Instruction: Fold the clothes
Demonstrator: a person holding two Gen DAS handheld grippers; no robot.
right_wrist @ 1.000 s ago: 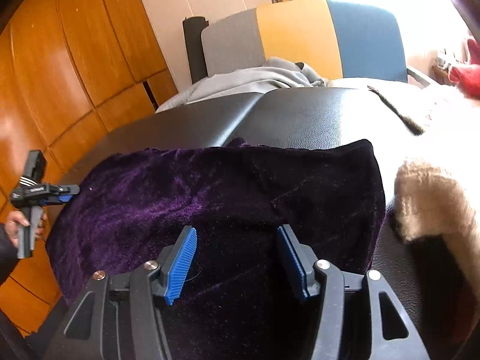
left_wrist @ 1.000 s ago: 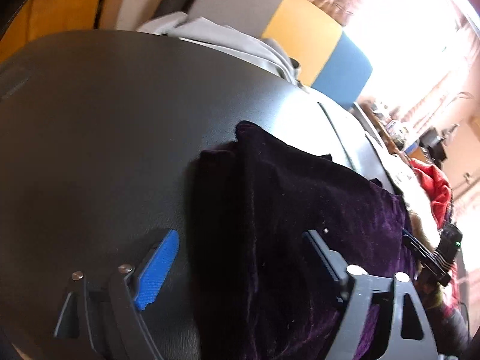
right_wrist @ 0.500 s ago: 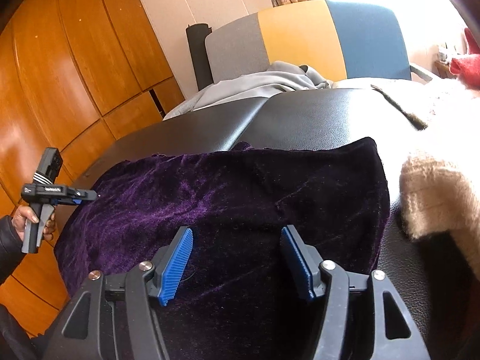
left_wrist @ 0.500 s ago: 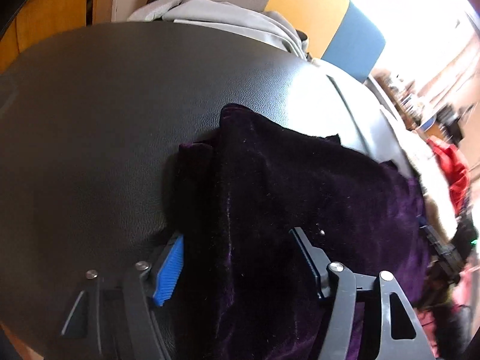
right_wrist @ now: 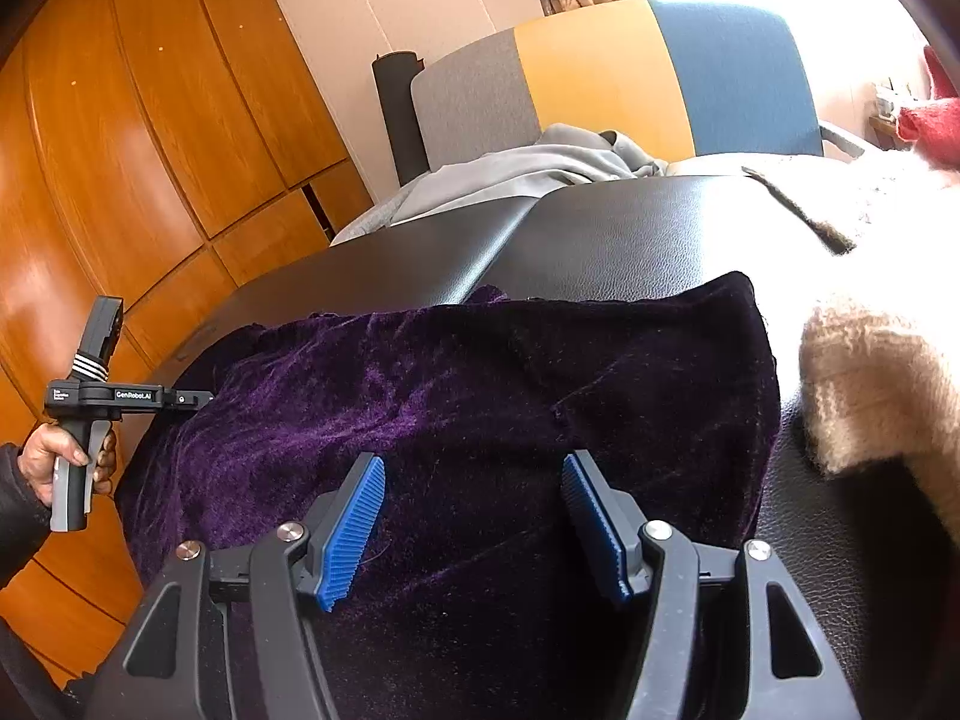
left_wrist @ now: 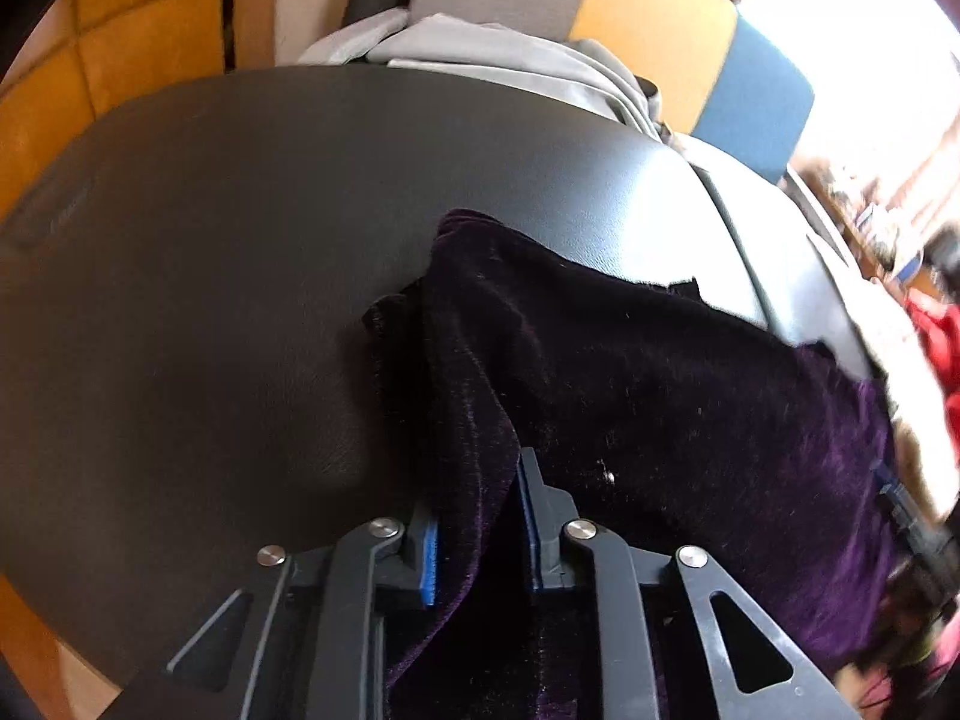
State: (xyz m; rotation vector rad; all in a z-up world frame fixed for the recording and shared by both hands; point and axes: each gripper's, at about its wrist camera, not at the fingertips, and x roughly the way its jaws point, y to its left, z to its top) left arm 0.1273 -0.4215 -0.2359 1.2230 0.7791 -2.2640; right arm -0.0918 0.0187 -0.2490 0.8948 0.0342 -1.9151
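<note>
Velvety purple cloth (left_wrist: pixel 660 396) bunches between left gripper (left_wrist: pixel 477 531) fingers.

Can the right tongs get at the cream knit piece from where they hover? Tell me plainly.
Probably yes. The right tongs stand open over the purple velvet garment, holding nothing, and the cream knit piece lies just to their right on the black surface with nothing between them.

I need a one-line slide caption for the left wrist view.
Left gripper shut on a fold of the purple velvet garment on the black table.
</note>
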